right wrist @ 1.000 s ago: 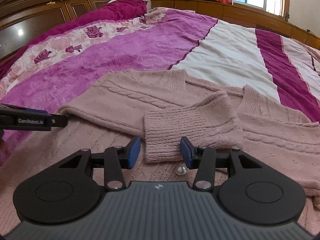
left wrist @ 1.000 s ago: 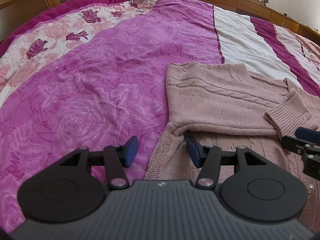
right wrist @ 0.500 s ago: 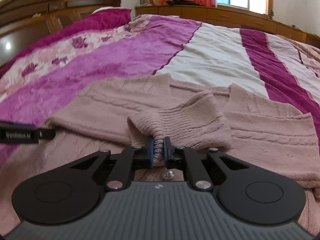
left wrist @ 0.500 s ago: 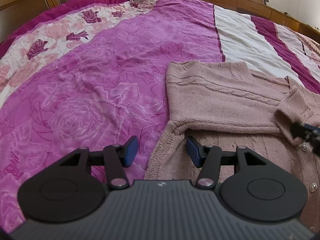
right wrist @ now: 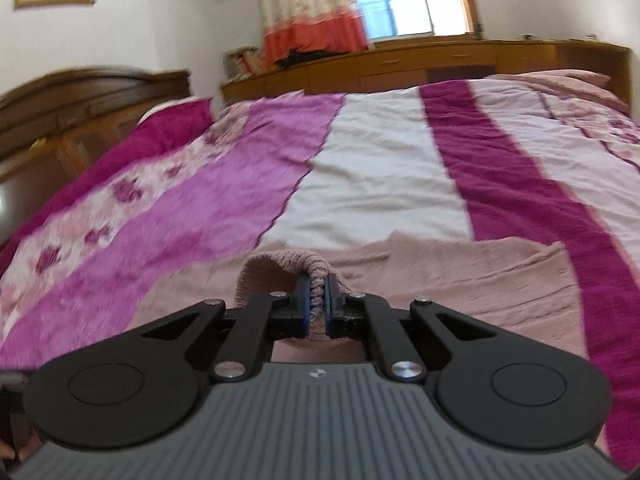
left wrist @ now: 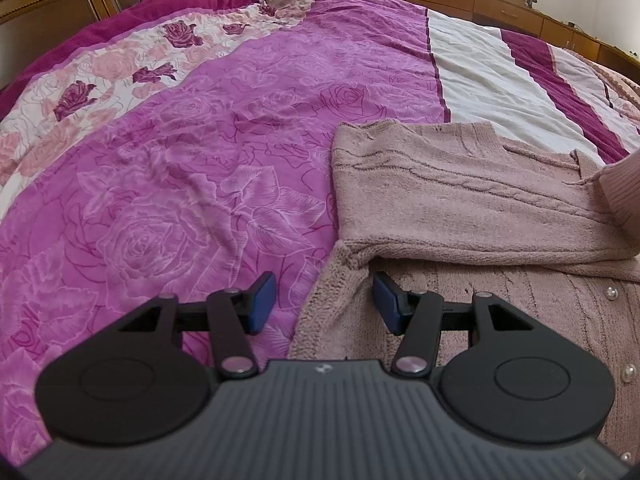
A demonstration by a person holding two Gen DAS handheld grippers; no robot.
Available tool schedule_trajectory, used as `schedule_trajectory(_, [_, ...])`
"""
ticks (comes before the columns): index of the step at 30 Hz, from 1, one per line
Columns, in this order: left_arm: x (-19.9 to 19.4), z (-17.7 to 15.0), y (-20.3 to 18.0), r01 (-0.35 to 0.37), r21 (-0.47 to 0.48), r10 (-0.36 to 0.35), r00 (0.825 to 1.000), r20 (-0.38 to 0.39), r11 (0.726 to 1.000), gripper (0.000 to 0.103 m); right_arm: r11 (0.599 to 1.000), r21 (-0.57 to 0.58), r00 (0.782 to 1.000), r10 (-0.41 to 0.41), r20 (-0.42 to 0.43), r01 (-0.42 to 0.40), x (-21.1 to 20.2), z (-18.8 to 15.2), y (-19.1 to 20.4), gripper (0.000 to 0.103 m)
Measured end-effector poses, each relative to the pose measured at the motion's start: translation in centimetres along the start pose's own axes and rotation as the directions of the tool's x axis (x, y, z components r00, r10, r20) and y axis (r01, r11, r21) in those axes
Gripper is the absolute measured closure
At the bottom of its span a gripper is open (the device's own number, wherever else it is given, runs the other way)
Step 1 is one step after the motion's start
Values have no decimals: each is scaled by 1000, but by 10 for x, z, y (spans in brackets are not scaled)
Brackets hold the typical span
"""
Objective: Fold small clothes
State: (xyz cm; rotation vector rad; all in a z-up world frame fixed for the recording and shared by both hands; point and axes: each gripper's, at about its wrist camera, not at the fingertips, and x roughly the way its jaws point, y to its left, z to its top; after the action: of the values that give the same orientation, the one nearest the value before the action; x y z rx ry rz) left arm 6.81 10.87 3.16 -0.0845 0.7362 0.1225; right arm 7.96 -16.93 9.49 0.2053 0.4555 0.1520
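Note:
A dusty-pink knitted cardigan [left wrist: 460,200] with pearl buttons [left wrist: 611,292] lies on the bed, one sleeve folded across its front. My left gripper [left wrist: 324,304] hovers open over the cardigan's left edge, where the fabric's border runs between its blue pads without touching them. My right gripper [right wrist: 316,300] is shut on the ribbed cuff [right wrist: 288,268] of the sleeve and holds it lifted above the rest of the cardigan [right wrist: 460,280]. In the left wrist view the raised cuff [left wrist: 626,188] shows at the right edge.
The bed carries a quilt [left wrist: 180,168] in magenta, floral pink and white stripes. A dark wooden headboard [right wrist: 80,100] stands at the left, low wooden cabinets [right wrist: 440,60] run along the far side under a window with an orange curtain [right wrist: 312,12].
My right gripper shut on the sleeve cuff and then lifted it, rolling and tilting up so the room's far wall came into view. The left gripper stayed still and open.

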Motion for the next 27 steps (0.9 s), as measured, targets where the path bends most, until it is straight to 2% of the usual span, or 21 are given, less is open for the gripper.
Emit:
schedule_trajectory(6, [0,0,0,0,0,0,1000,-1,1000,48,992,92,996,-83,17,81,-8,11,-44,97])
schedule_trajectory(12, [0,1,0,-6,6,6,1000,-8,1000,48,967,200,988,-156,-15,156,-7,1,-88,97])
schedule_trajectory(18, [-7,6,3,-8,-7,8,1000,-15,1000,48,948,255,981,-177,-73,190,-3,-20,-113,97])
schedule_trajectory(22, [-13,11,5,-13,2,13,1000,-5,1000,48,923,332,981,-185,-65,196,0,-27,-127,96])
schedule_trajectory(27, [-16,15,6,-18,6,18,1000,9,1000,48,921,328,977,-203,-62,212,11,-16,-143,96])
